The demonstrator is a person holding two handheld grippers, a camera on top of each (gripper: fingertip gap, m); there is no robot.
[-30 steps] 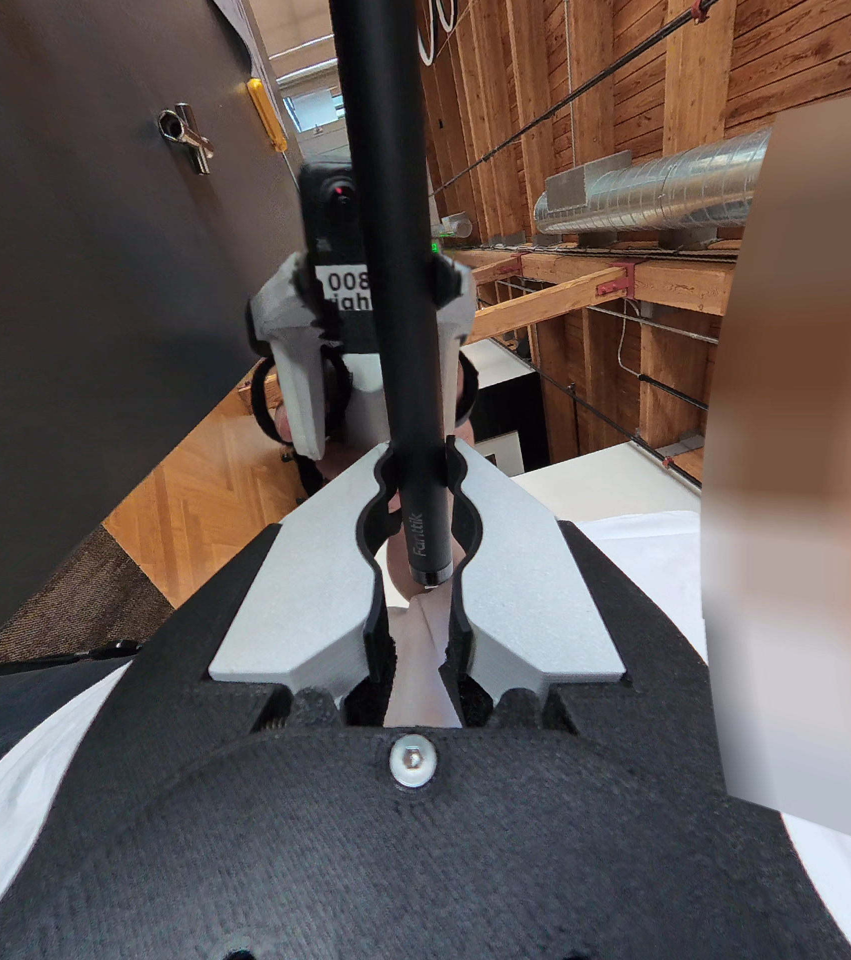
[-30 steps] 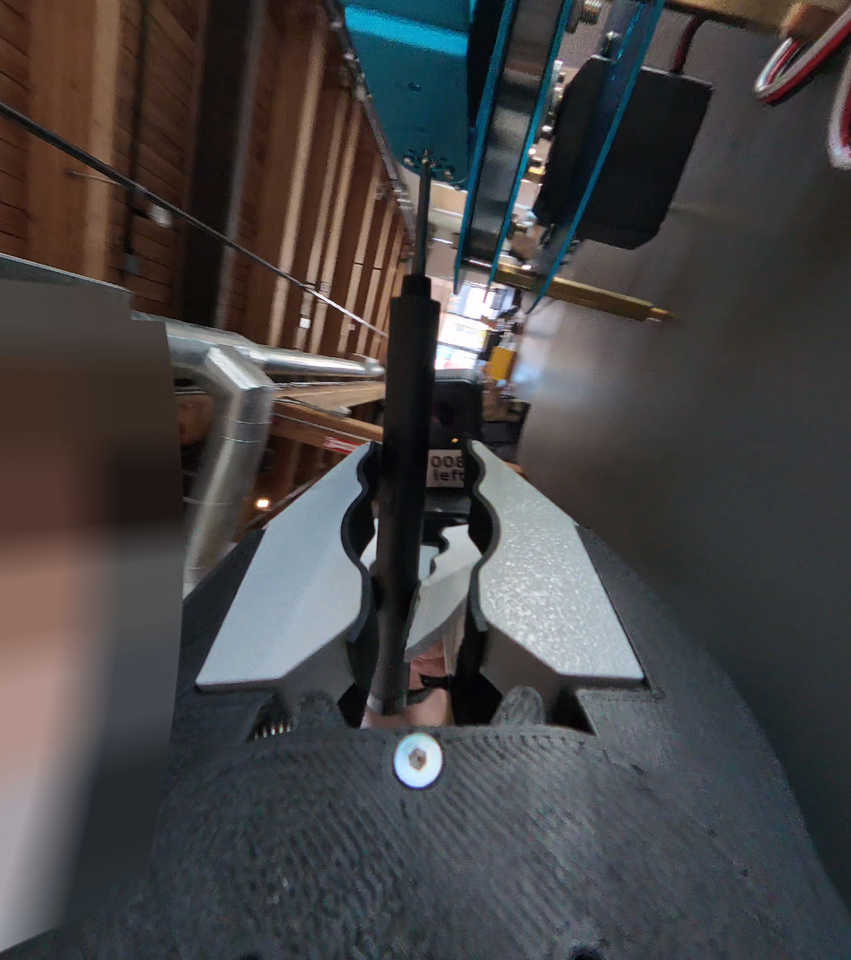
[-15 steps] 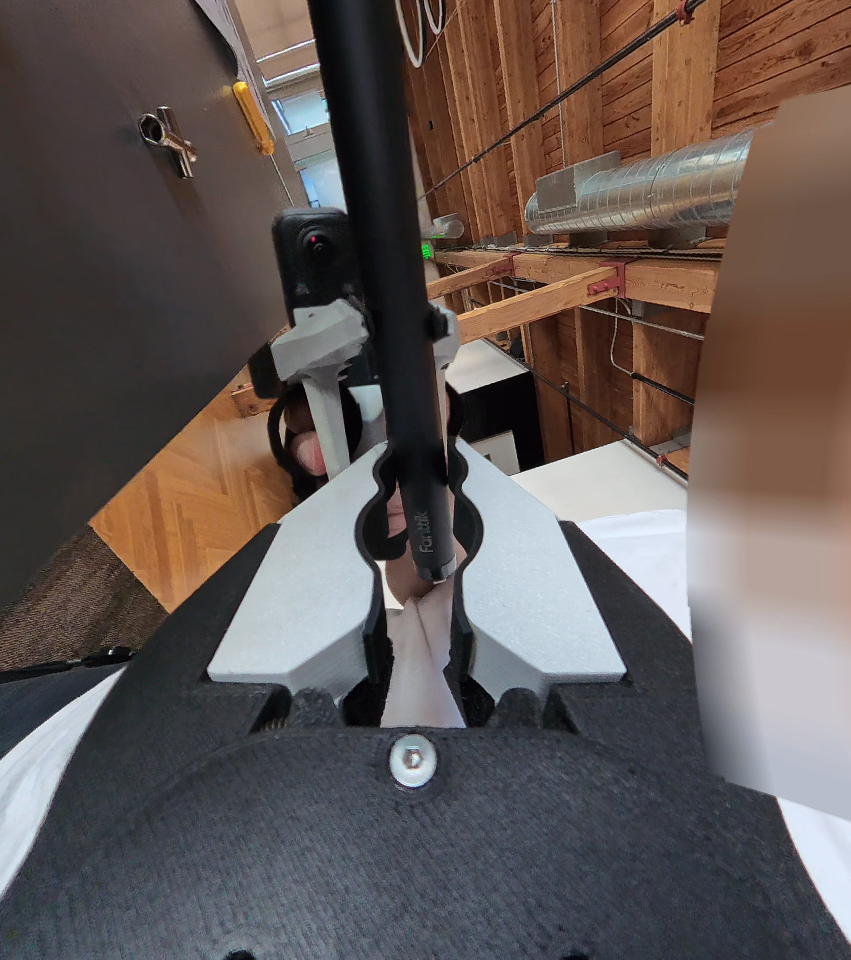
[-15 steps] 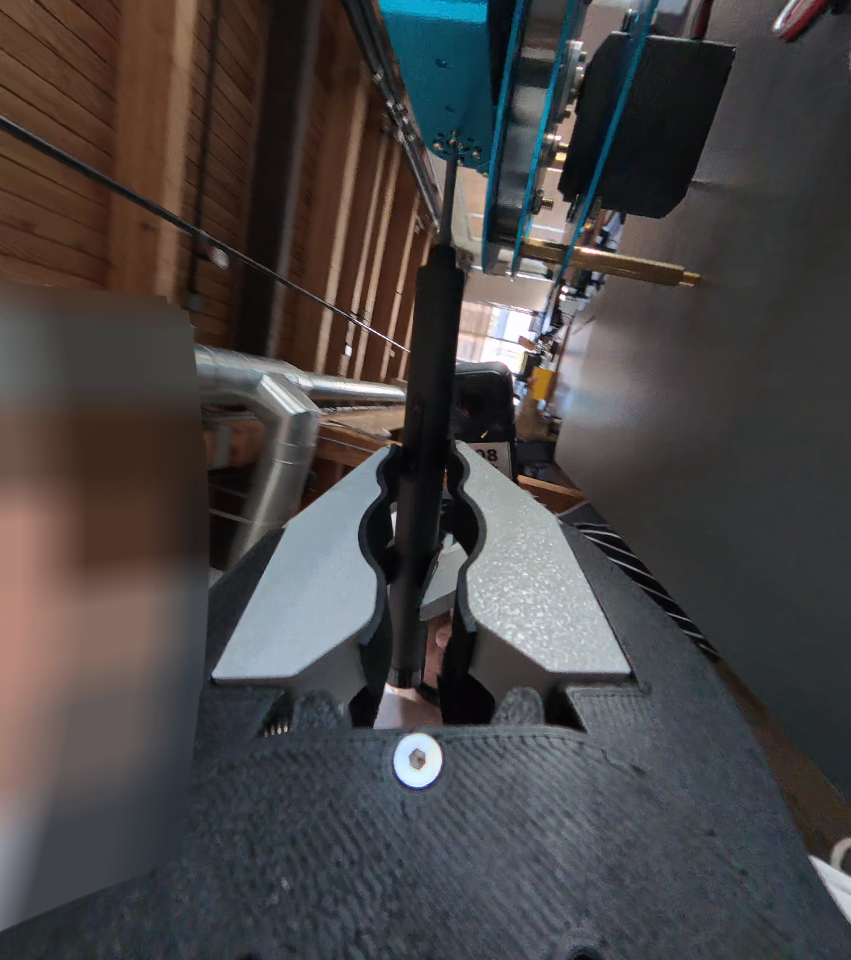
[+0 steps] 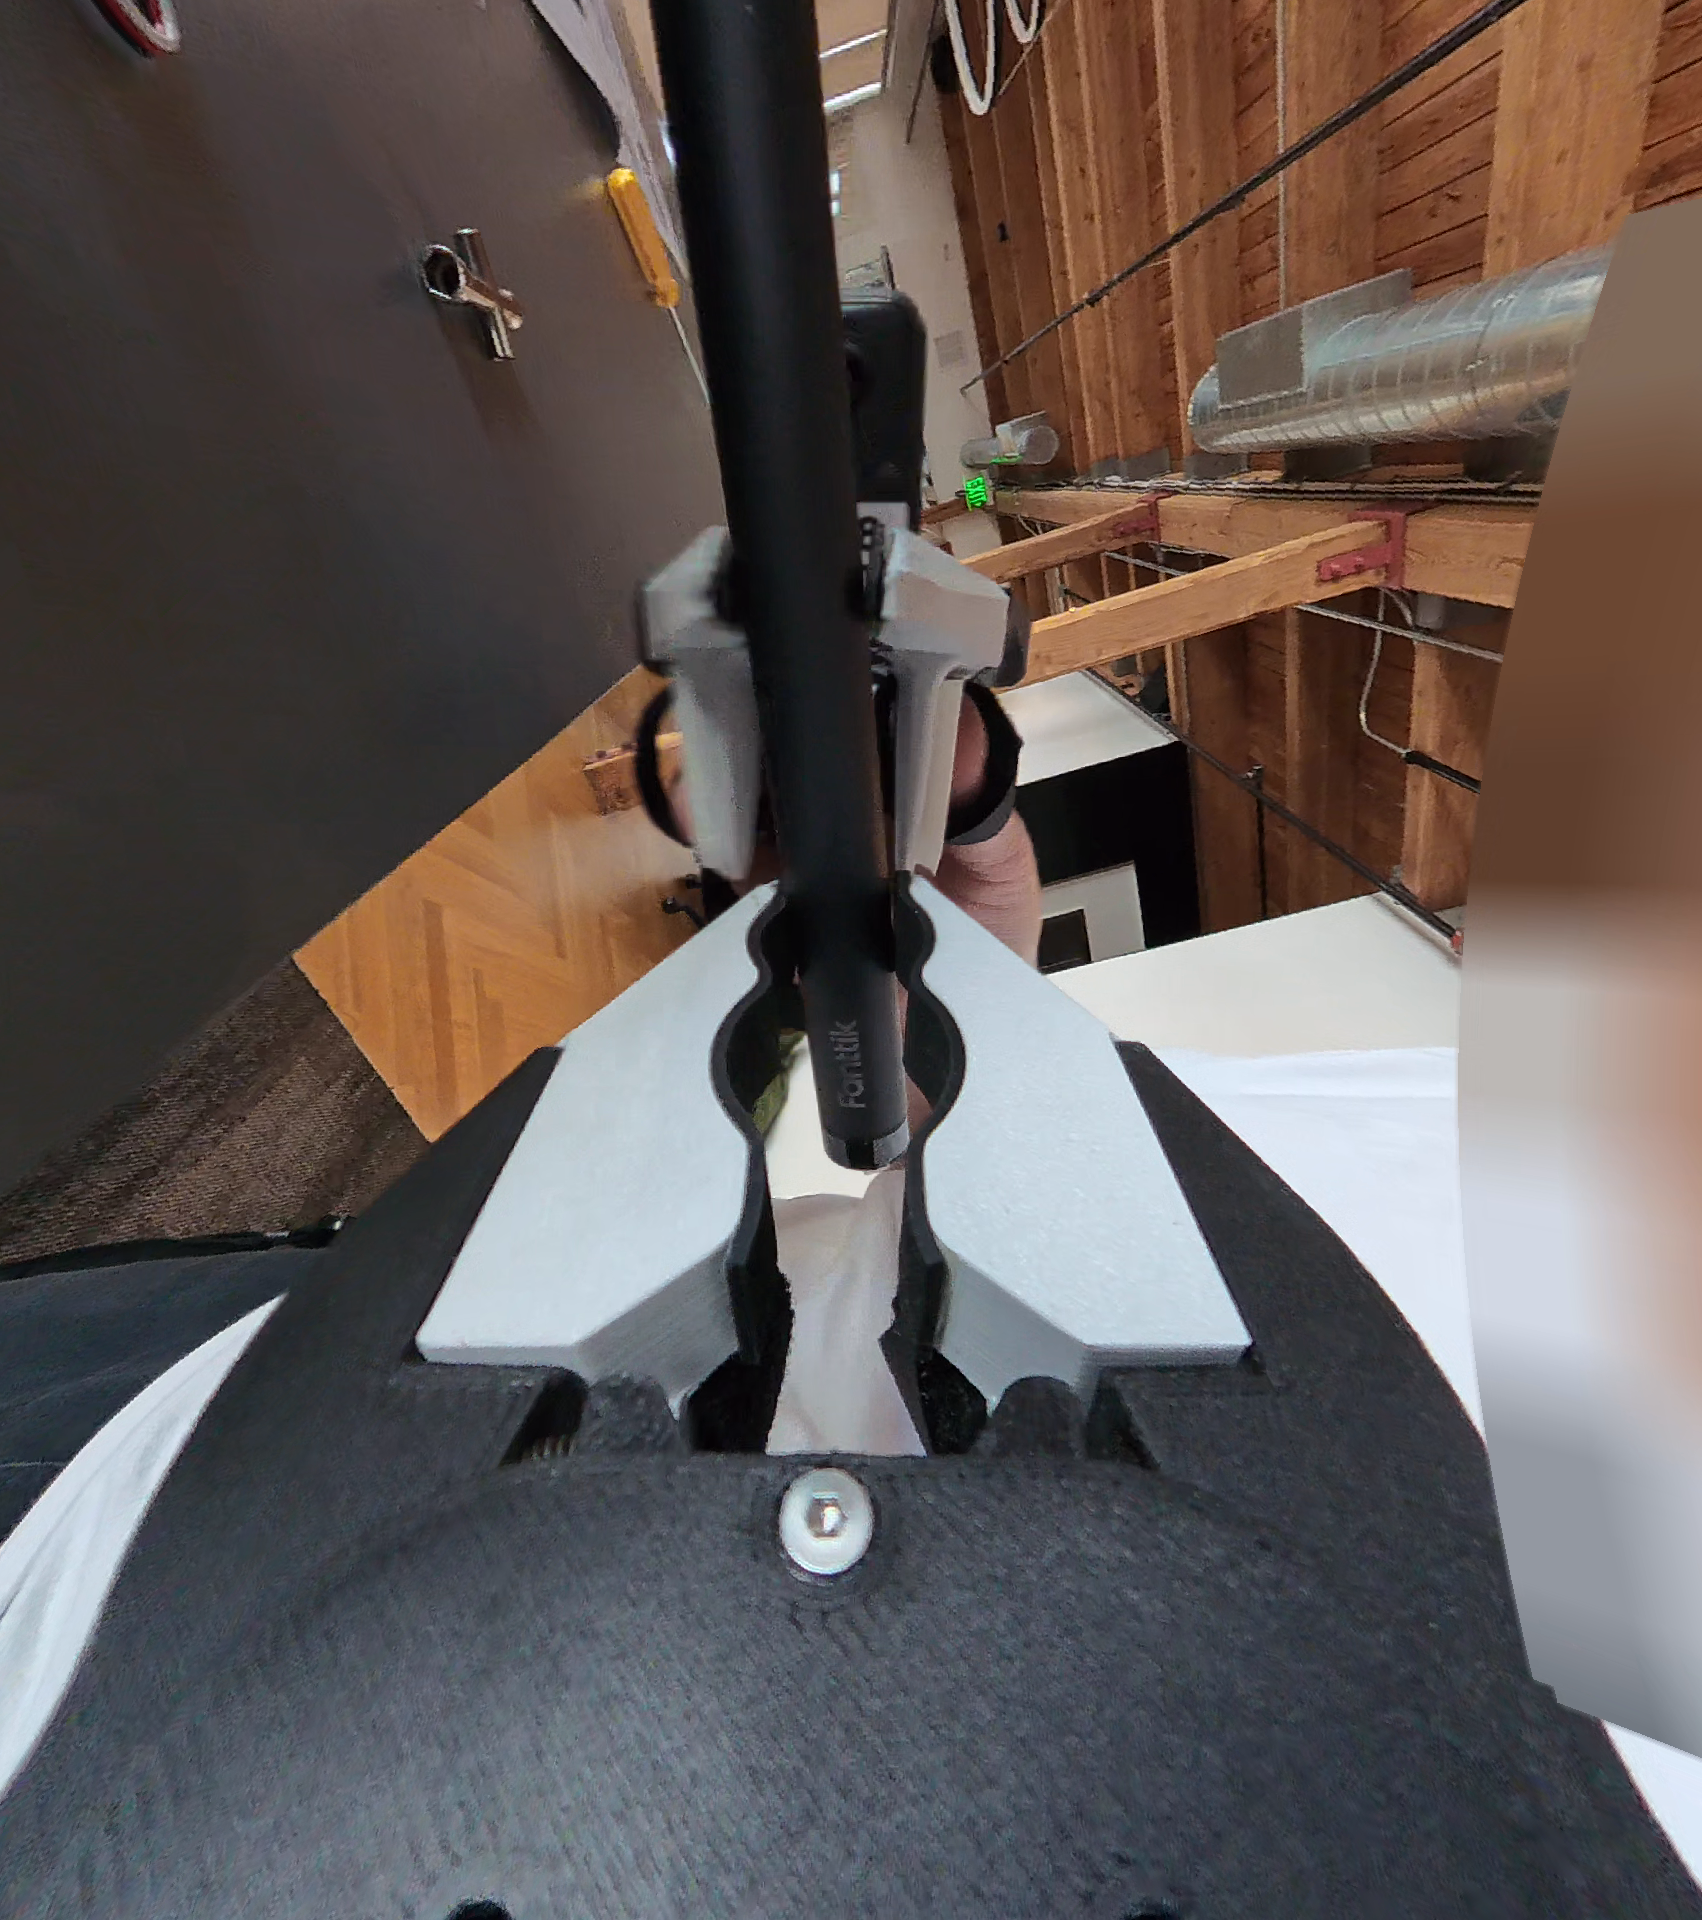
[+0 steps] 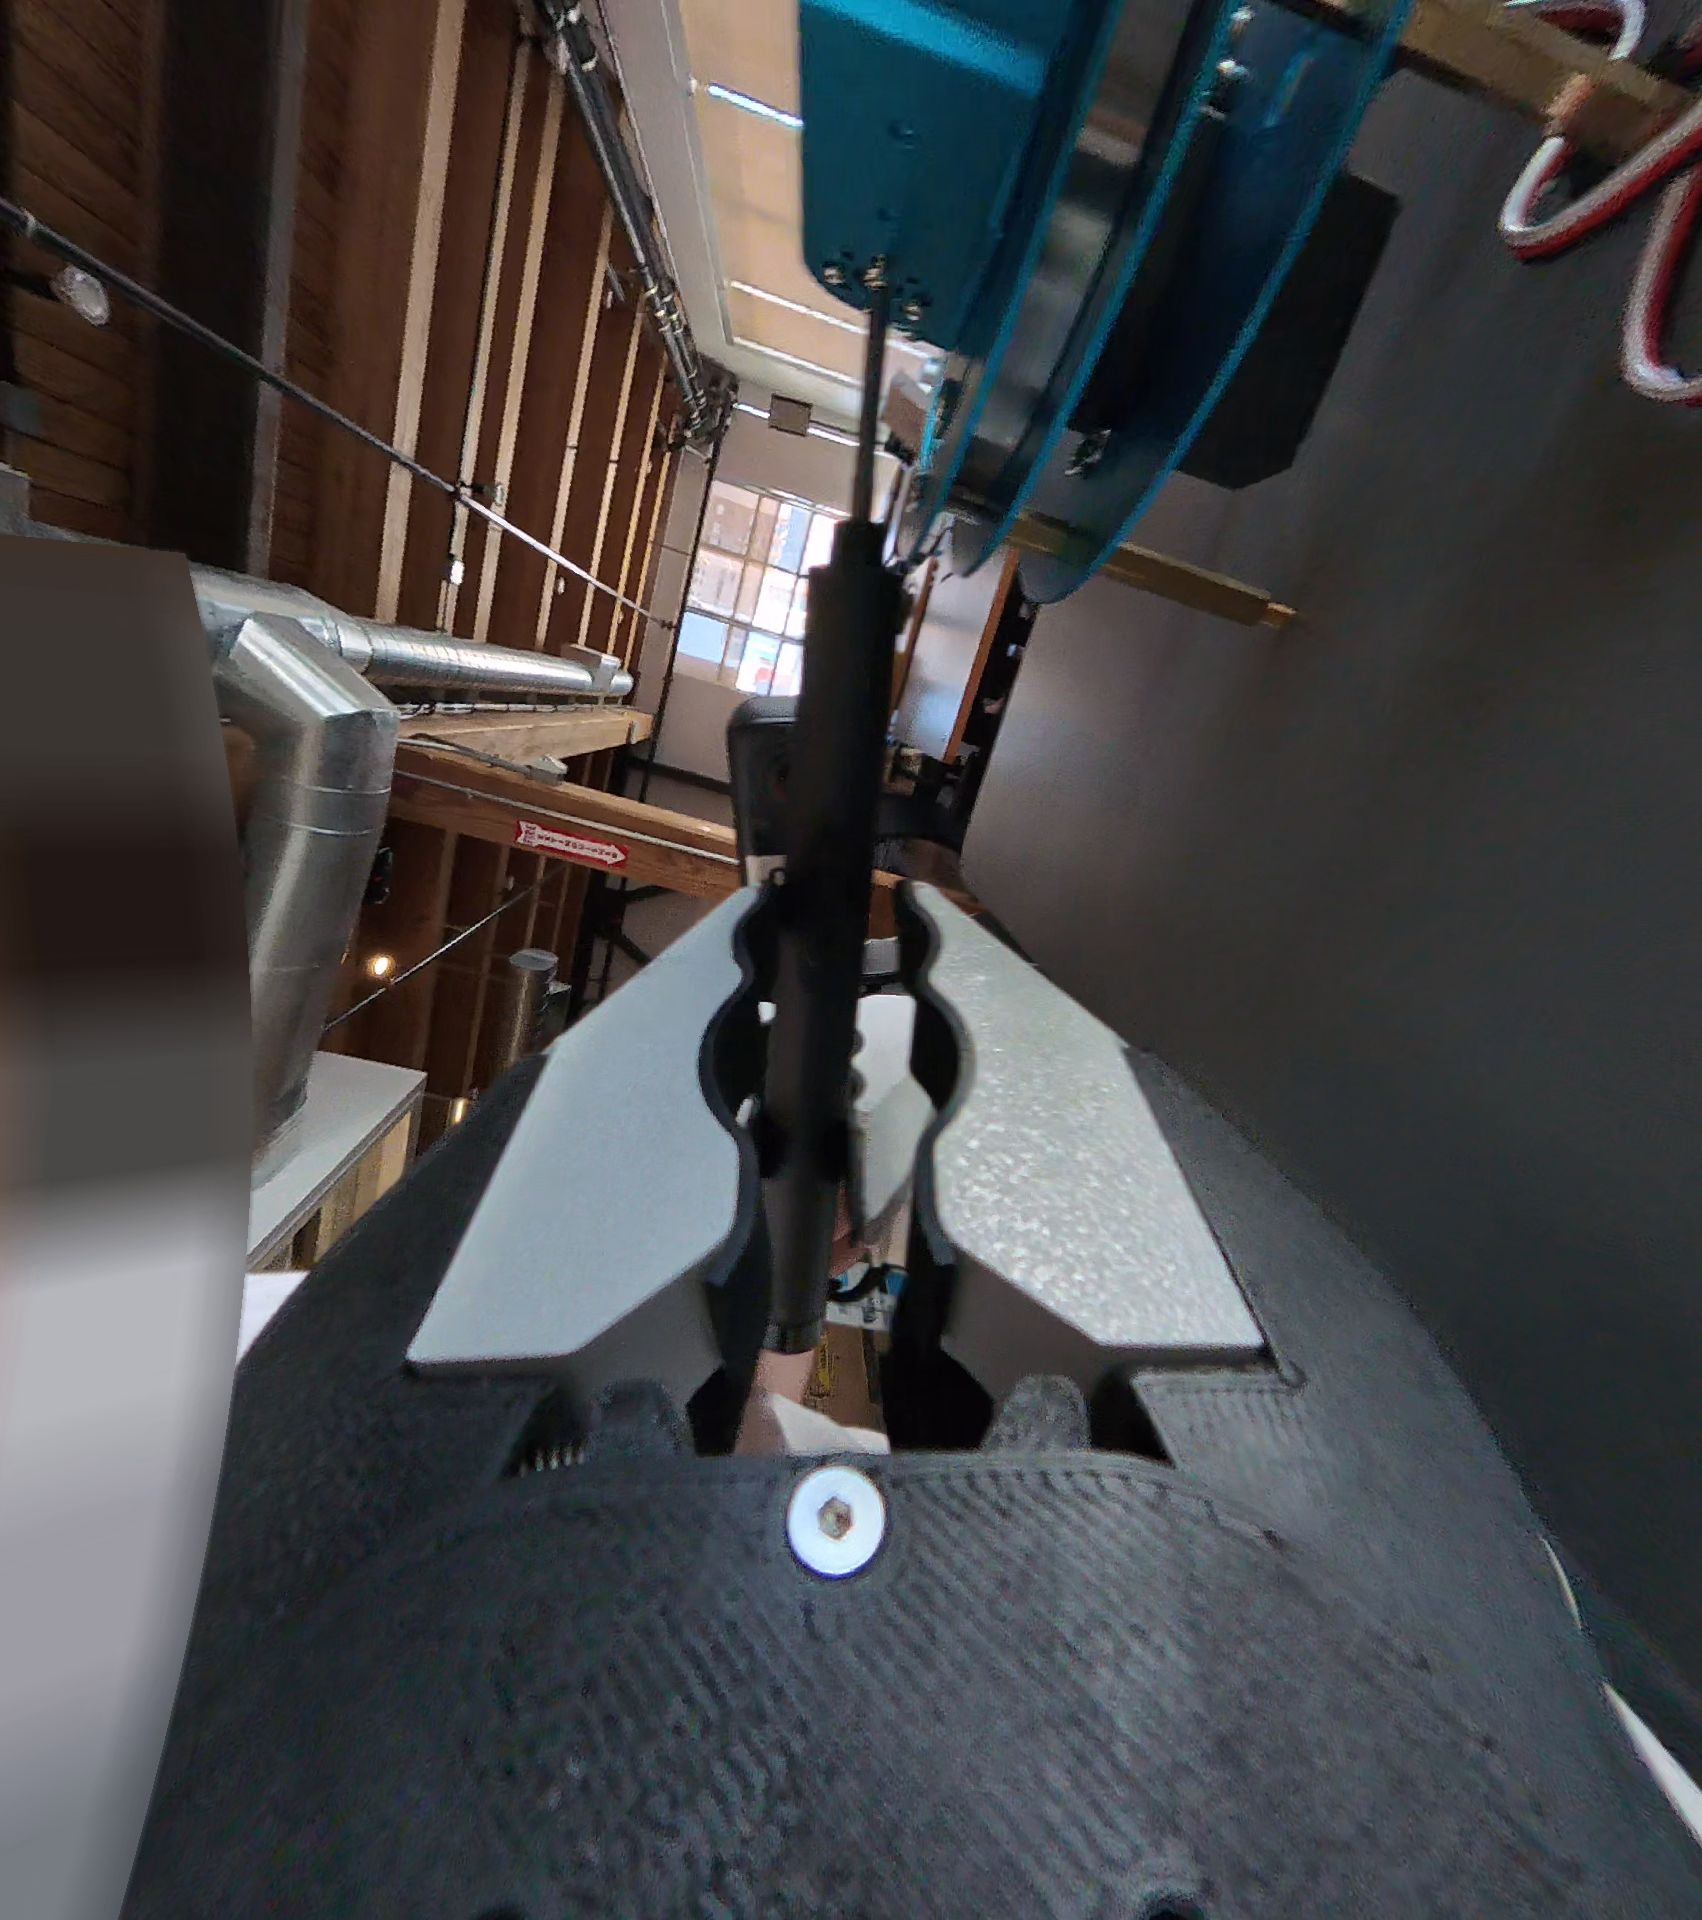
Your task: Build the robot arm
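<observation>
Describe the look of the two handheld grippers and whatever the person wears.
Both match: left gripper and right gripper each have a textured black printed body, one silver hex screw at centre, and two pale grey wedge fingers with wavy black pads. The person wears a white shirt.

Timber walls, silver duct

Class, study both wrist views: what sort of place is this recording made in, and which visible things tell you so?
Probably a workshop or lab in a converted industrial building: bare timber walls, an exposed metal duct, and a blue machine assembly that a black screwdriver reaches into.
</observation>
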